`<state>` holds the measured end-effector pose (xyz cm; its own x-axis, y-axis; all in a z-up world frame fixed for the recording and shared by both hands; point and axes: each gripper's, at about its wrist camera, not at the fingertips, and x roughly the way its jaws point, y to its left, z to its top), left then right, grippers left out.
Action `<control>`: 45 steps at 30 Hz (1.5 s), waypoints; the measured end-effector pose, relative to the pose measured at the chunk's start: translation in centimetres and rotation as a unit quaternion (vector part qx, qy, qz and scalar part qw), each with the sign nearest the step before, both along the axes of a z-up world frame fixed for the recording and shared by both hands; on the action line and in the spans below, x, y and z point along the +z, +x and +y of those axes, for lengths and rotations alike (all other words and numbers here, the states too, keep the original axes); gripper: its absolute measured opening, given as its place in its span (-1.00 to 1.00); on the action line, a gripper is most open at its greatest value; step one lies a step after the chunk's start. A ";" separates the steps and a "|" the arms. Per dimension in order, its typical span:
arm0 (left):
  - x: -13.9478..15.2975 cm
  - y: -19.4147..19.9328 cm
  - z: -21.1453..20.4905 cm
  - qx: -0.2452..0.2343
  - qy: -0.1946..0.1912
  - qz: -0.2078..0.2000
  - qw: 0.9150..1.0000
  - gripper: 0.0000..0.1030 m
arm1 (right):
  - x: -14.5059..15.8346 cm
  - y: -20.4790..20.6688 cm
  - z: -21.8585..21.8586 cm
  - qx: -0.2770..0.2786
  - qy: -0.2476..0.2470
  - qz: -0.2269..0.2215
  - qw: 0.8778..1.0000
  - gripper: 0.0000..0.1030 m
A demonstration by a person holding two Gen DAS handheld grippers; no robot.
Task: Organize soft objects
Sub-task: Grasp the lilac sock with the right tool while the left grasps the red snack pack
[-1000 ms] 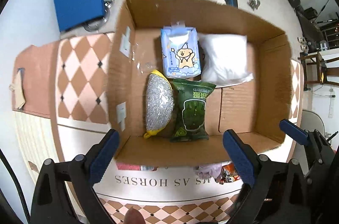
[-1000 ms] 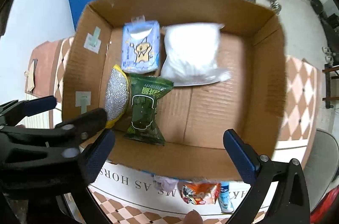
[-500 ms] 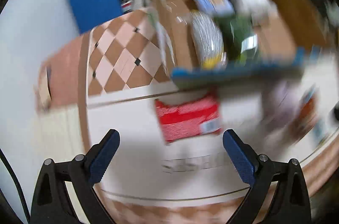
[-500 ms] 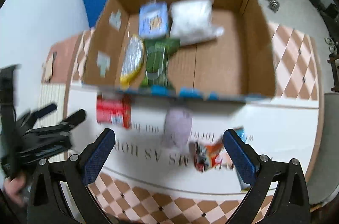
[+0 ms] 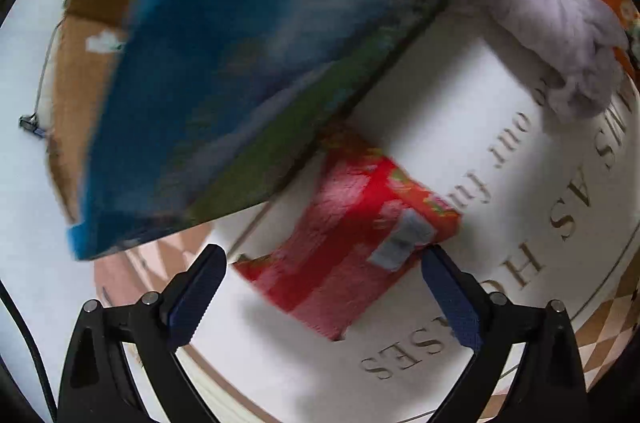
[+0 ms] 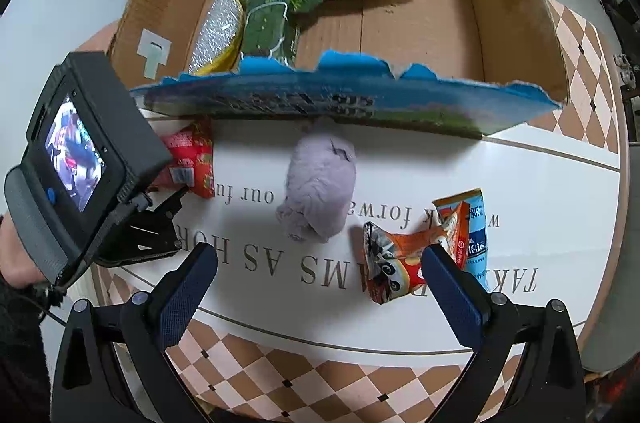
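Up close in the left wrist view, the left claw (image 5: pixel 322 297) is spread wide and empty, with the red packet (image 5: pixel 352 255) lying directly between and just ahead of its two pads. The packet rests flat on the white tabletop (image 5: pixel 460 95), its long axis running diagonally from near-left to far-right, so it sits askew to the line between the pads. One far corner tucks under the overhanging blue flap (image 5: pixel 248 63) of the cardboard box (image 5: pixel 76 71). The right pad (image 5: pixel 450 297) looks to be touching or just beside the packet's right end; motion blur makes the contact uncertain. A lilac cloth (image 5: pixel 560 23) lies well off to the far right.

From the right wrist view, the right claw (image 6: pixel 320 289) is likewise spread apart and holds nothing. It hangs above the tabletop (image 6: pixel 540 183), with the lilac cloth (image 6: pixel 320 183) ahead of it and an orange snack bag (image 6: pixel 416 251) just beside its right pad. The red packet (image 6: pixel 188 159) lies far to the left here, half hidden behind the left claw's body, beneath the box flap (image 6: pixel 340 103).

Judging by this, the left claw is much the nearer to the red packet, and a grasp would likely need a slight twist to square the pads across it.
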<state>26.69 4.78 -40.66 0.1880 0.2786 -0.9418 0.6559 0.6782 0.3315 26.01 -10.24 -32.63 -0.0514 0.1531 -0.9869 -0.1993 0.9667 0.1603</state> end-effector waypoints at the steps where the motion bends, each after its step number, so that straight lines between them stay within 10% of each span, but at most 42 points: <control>1: -0.2 -0.2 -0.1 -0.001 -0.002 0.004 1.000 0.64 | -0.2 -0.1 0.0 0.000 -0.001 0.003 1.000 1.00; 8: 0.5 0.1 1.9 0.171 -0.078 0.048 0.981 0.31 | -2.1 0.7 0.1 -0.034 0.011 0.022 0.999 0.88; 10: 0.3 0.0 3.6 0.272 -0.094 0.086 0.954 0.31 | -2.7 1.2 0.3 -0.046 0.006 0.023 0.999 0.77; 14: -0.2 -1.1 7.2 0.439 -0.177 0.157 0.867 0.23 | -4.6 2.1 1.0 -0.060 -0.012 0.024 0.998 0.52; 19: -1.0 -2.1 8.9 0.481 -0.205 0.170 0.835 0.24 | -7.2 2.0 2.1 -0.045 -0.034 0.047 0.997 -0.24; 22: -1.3 -3.9 9.9 0.462 -0.196 0.185 0.845 0.24 | -7.6 0.7 2.2 -0.022 -0.043 0.049 0.998 -0.35; 29: 1.5 -5.4 8.8 0.383 -0.148 0.147 0.900 0.24 | -7.7 -5.4 0.7 0.038 -0.055 0.088 0.994 -0.38; 38: 0.4 -3.0 8.0 0.391 -0.150 0.151 0.895 0.24 | -7.6 -9.2 -0.5 0.015 -0.059 0.076 0.995 -0.13; 45: -1.3 -4.1 4.9 0.372 -0.111 0.129 0.912 0.23 | -9.1 -8.0 -0.7 0.001 -0.055 0.085 0.995 0.00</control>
<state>22.62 9.68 -41.92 -0.2121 0.0362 -0.9766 0.0227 0.9992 0.0321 17.97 -10.94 -41.71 -0.2190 0.0452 -0.9747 -0.1799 0.9799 0.0859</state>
